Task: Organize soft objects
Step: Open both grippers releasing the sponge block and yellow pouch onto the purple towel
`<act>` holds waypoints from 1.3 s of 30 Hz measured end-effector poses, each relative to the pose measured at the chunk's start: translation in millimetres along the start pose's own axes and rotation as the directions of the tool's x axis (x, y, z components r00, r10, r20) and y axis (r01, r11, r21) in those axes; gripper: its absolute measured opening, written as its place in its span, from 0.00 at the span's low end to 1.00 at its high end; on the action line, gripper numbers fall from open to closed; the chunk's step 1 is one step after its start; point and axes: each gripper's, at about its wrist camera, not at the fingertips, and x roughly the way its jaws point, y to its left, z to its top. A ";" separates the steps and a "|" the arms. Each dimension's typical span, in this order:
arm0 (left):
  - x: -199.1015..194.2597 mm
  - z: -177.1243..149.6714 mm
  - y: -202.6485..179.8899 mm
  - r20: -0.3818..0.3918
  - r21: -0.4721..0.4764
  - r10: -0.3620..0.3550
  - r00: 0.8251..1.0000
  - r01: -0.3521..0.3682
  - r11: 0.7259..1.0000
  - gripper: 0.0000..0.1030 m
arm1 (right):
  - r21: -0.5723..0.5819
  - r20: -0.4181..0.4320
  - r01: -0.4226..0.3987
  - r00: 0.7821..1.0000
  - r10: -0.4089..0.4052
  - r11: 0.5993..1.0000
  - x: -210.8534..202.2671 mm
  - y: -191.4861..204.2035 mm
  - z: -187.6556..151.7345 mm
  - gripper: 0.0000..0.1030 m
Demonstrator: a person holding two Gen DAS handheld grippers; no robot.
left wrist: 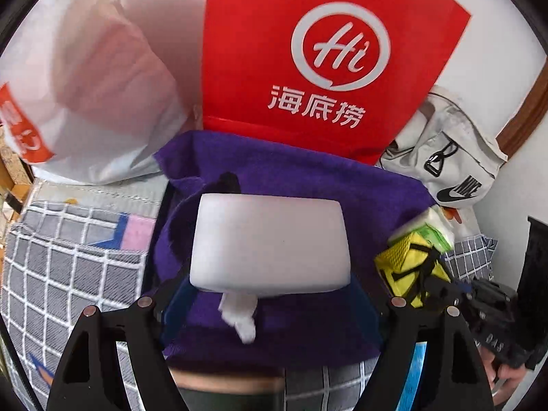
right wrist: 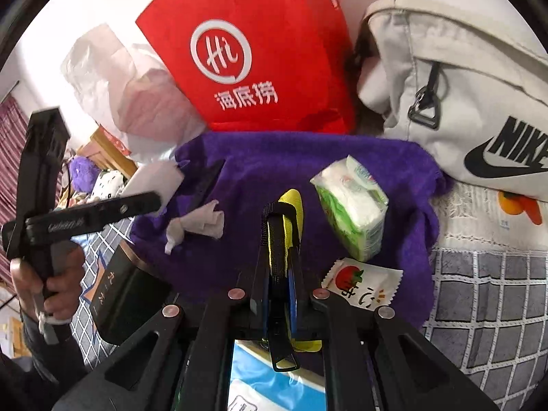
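Over the purple towel (left wrist: 291, 178), the left claw (left wrist: 270, 294) is gripping a white tissue roll (left wrist: 270, 243) between wide fingers, while the right claw (right wrist: 279, 239) is pinching a yellow strapped pouch (right wrist: 291, 205) beside the tissue pack (right wrist: 352, 205).

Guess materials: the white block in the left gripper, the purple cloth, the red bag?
White block: likely foam or sponge; matte, soft rounded edges, held between the left gripper's wide jaws.
Purple cloth: fuzzy pile, probably microfibre or terry towel.
Red bag: smooth, creased panels; looks like coated paper, possibly non-woven.
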 end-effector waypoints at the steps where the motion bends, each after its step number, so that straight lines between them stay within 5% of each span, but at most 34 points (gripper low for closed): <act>1: 3.2 2.1 0.1 -0.003 -0.004 -0.005 1.000 0.005 1.000 0.78 | 0.000 -0.007 0.004 1.000 -0.004 1.000 2.7 -0.7 0.0 0.09; 16: 43.5 9.1 4.3 -0.097 -0.024 -0.025 0.995 0.023 0.999 0.82 | -0.001 -0.013 0.062 0.998 -0.062 0.998 0.9 -9.6 3.2 0.14; 19: 42.9 7.7 5.6 -0.111 -0.038 -0.052 0.992 0.048 0.998 0.84 | -0.020 -0.014 0.065 0.998 -0.065 0.998 -0.9 -7.4 3.7 0.25; 22: 42.0 8.3 4.2 -0.121 -0.060 -0.070 0.990 0.063 0.996 0.85 | -0.046 -0.005 0.091 0.996 -0.091 0.995 -6.2 -4.6 3.2 0.49; 26: 26.3 7.9 4.0 -0.092 -0.054 -0.039 0.995 0.034 0.998 0.85 | -0.060 0.009 0.123 0.992 -0.122 0.991 -17.2 -1.4 4.0 0.63; 39: -52.0 -18.8 -3.0 0.077 0.010 0.012 0.997 -0.013 1.000 0.85 | -0.121 0.081 0.155 0.986 -0.146 0.980 -52.9 38.7 -8.6 0.64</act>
